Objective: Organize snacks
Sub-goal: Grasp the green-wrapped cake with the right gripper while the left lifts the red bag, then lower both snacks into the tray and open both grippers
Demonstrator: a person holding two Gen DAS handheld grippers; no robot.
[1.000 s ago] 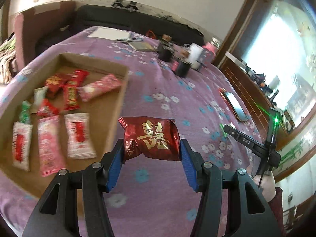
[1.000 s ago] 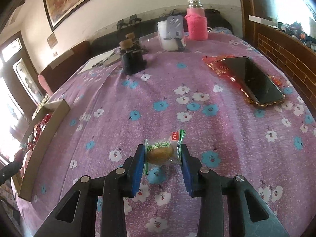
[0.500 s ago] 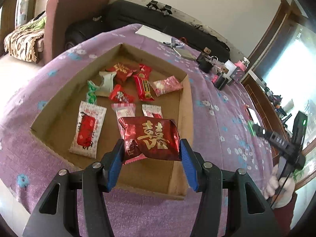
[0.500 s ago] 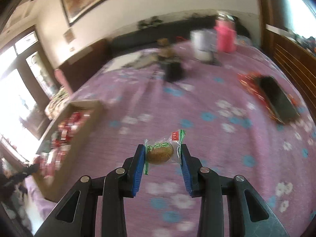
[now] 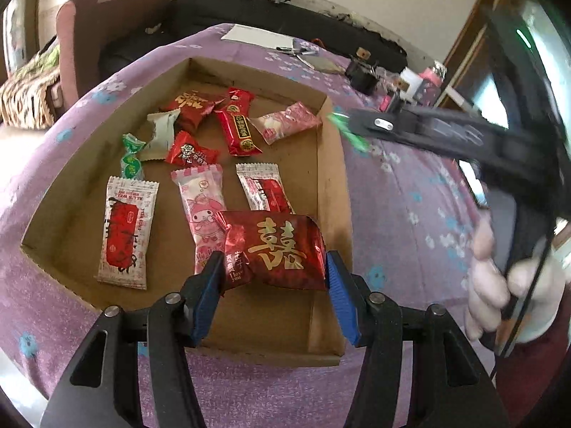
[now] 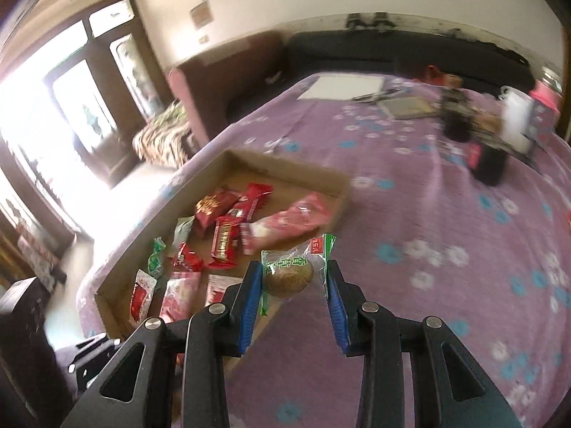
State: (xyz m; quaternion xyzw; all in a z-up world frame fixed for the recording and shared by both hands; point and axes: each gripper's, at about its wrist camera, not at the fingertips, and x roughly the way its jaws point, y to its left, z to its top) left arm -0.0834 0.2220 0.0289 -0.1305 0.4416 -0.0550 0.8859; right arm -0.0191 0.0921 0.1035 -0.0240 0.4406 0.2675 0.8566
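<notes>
A: Where's the red foil packet (image 5: pixel 276 251)?

B: Pinched crosswise in the left gripper (image 5: pixel 273 278), long axis left-right, above the cardboard tray's (image 5: pixel 333 185) near right corner.

A: And the right gripper (image 6: pixel 294 287)?

B: Closed on a crinkly clear-and-green wrapped pastry (image 6: pixel 291 273), level, over the tray's right wall; the view's blurred.

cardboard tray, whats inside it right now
The cardboard tray holds about nine wrapped snacks: red, pink, white and green packets. The red packet clamped in the left gripper covers part of the near row, so anything beneath it is hidden.
</notes>
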